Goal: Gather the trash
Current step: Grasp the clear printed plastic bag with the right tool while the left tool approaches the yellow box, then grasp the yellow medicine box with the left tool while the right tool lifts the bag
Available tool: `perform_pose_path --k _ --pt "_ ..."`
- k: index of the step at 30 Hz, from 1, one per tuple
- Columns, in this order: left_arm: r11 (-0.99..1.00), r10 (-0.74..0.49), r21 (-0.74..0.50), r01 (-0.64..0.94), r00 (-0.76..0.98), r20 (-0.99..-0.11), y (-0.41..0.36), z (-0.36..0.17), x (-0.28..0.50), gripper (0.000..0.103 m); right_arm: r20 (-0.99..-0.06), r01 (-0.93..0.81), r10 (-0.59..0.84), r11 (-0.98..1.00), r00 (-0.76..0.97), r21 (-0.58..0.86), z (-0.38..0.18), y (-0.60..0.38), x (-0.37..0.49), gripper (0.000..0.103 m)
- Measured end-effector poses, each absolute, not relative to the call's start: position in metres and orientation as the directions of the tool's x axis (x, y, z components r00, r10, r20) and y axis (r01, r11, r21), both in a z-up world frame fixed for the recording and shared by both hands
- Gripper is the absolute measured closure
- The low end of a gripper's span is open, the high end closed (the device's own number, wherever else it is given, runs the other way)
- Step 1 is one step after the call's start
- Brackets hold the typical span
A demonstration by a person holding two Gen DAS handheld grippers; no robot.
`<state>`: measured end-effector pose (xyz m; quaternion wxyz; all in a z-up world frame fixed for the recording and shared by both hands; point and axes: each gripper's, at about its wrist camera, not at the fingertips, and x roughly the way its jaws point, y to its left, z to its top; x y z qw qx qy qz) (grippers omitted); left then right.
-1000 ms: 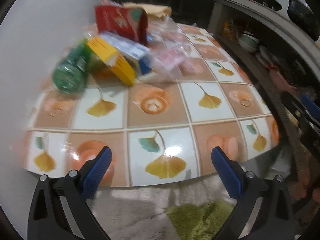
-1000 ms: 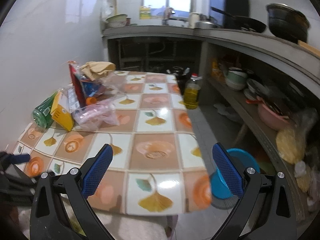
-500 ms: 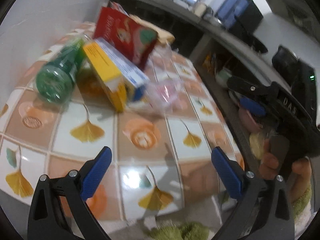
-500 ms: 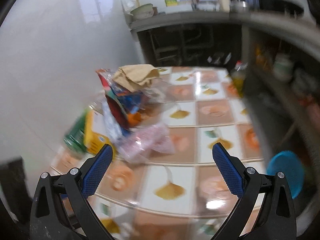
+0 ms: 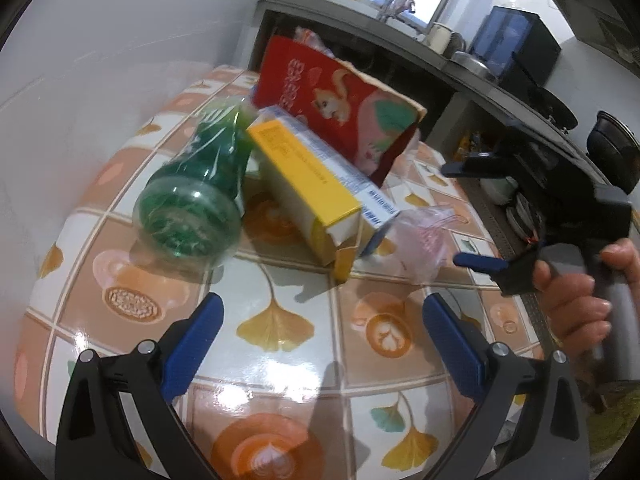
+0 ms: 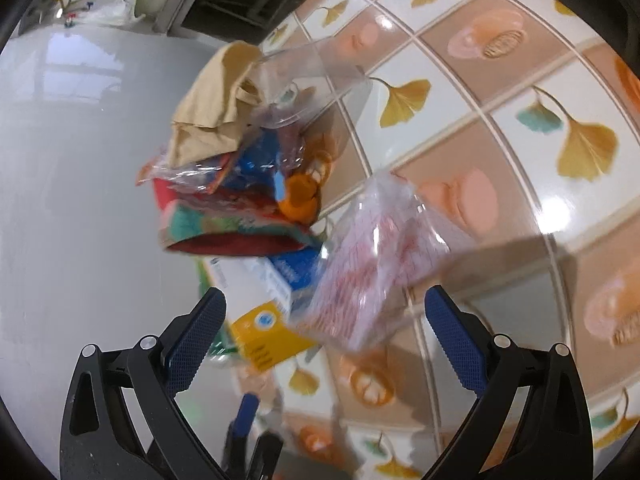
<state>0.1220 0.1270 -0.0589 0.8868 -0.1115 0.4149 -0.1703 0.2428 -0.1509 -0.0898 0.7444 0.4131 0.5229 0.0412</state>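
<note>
A pile of trash lies on the tiled table (image 5: 280,364): a green plastic bottle (image 5: 196,196) on its side, a yellow and blue carton (image 5: 316,184), a red snack bag (image 5: 340,104) and a clear pink-printed plastic bag (image 5: 424,240). My left gripper (image 5: 320,344) is open and empty, just short of the carton. My right gripper (image 6: 324,340) is open and hovers over the pink plastic bag (image 6: 376,260) and the carton (image 6: 268,332); it also shows in the left wrist view (image 5: 472,216), held by a hand. A tan cloth (image 6: 216,108) and a clear container (image 6: 316,76) top the pile.
A white wall (image 5: 80,60) borders the table on the left. A dark counter (image 5: 400,36) with pots and a shelf of dishes runs behind and to the right. The near tiles of the table are bare.
My left gripper has moved closer to the bottle and carton. My right gripper has swung in over the pile, tilting down toward the pink bag. Both stay open.
</note>
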Motion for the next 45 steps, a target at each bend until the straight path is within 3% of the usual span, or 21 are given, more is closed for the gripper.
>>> perform_pose_path --k 2,4,6,10,20,27,30,41,45 --pt "0.919 -0.391 -0.338 0.204 0.592 -0.705 0.128 -0.063 0.123 0.005 -0.783 0.359 0.435 0.715 0.445 0.600 -0.097 -0.147 0.253 0.021" --pt "0.921 -0.386 -0.332 0.203 0.584 -0.714 0.129 -0.067 0.125 0.005 -0.801 0.370 0.423 0.726 0.424 0.580 -0.108 -0.148 0.257 0.044" --pt "0.924 -0.379 -0.324 0.202 0.590 -0.713 0.131 -0.068 0.125 0.005 -0.802 0.372 0.438 0.723 0.406 0.583 -0.118 -0.150 0.258 0.060" --pt "0.925 -0.375 -0.320 0.203 0.610 -0.698 0.134 -0.067 0.125 0.005 -0.824 0.304 0.393 0.792 0.407 0.529 -0.114 -0.153 0.253 0.075" --pt "0.914 -0.400 -0.331 0.233 0.649 -0.647 0.140 -0.057 0.128 0.006 -0.903 0.122 0.242 0.946 0.356 0.302 -0.100 -0.170 0.197 0.078" --pt "0.918 -0.396 -0.284 0.278 0.691 -0.605 0.124 -0.036 0.137 0.013 -0.902 0.112 0.177 0.965 0.395 0.239 -0.100 -0.175 0.174 0.051" --pt "0.925 -0.378 -0.277 0.261 0.711 -0.593 0.119 -0.028 0.150 0.017 -0.894 0.111 0.168 0.966 0.415 0.234 -0.094 -0.177 0.161 0.049" --pt "0.945 -0.301 -0.314 0.092 0.621 -0.723 0.114 -0.039 0.210 0.047 -0.870 0.041 0.136 0.983 0.474 0.176 -0.100 -0.161 0.163 0.049" --pt "0.955 -0.271 -0.285 0.075 0.602 -0.751 0.108 -0.041 0.218 0.048 -0.862 0.030 0.157 0.980 0.483 0.195 -0.103 -0.165 0.164 0.052"
